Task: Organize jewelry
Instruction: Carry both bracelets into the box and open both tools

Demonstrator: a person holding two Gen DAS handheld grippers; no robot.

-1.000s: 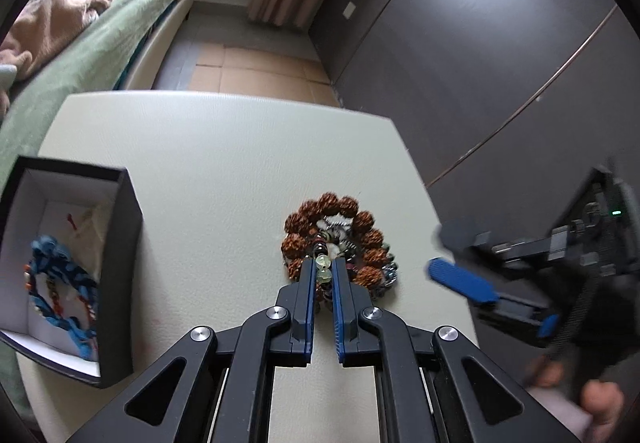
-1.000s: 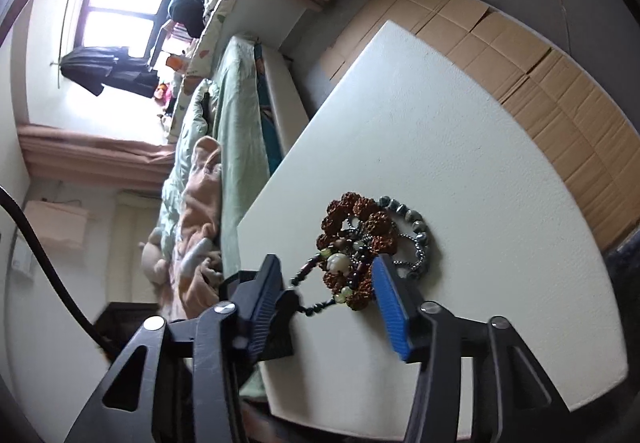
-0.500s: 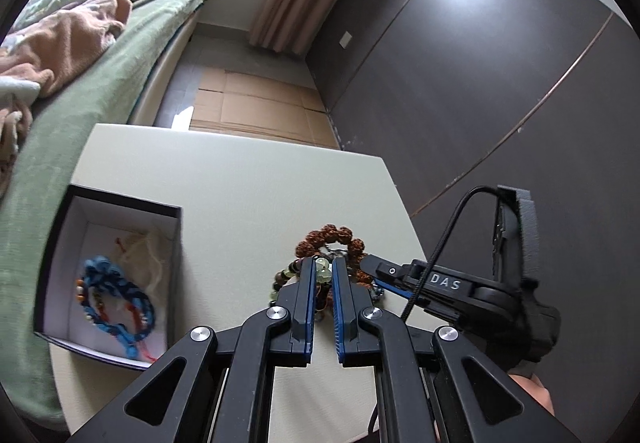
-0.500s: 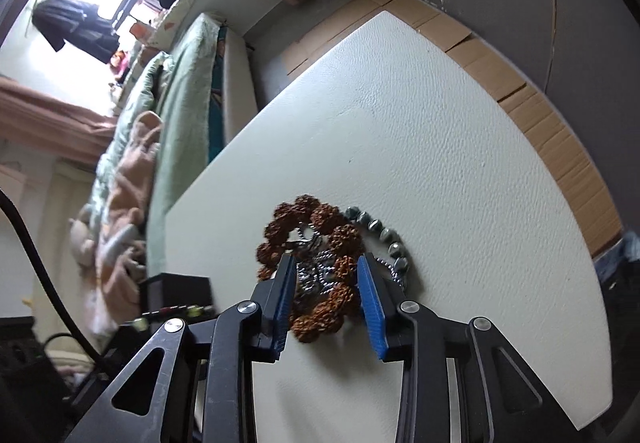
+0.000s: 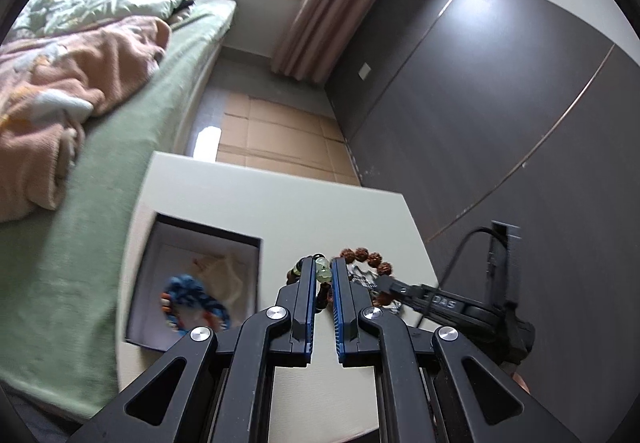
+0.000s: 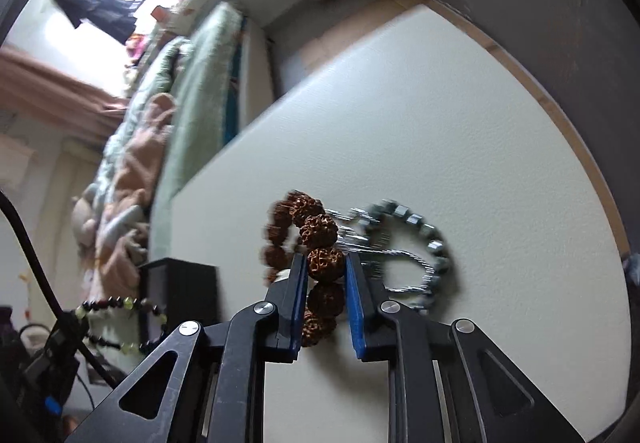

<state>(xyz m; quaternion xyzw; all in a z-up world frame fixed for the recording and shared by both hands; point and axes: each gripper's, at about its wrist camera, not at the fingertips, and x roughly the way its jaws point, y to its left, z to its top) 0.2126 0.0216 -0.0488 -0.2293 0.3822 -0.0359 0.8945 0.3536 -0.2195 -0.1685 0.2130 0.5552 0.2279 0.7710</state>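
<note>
while left tool (image 5: 322, 275) pinches beads (image 5: 323, 272), right tool (image 6: 326, 269) clamps bracelet (image 6: 325, 263).

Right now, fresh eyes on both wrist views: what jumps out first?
The right gripper, jaws just closing, pinches a bead of the brown seed-bead bracelet, which lies against a silver bracelet on the white table. The left gripper is shut on a dark-and-green bead bracelet, lifted beside the open black box holding a blue braided bracelet.
</note>
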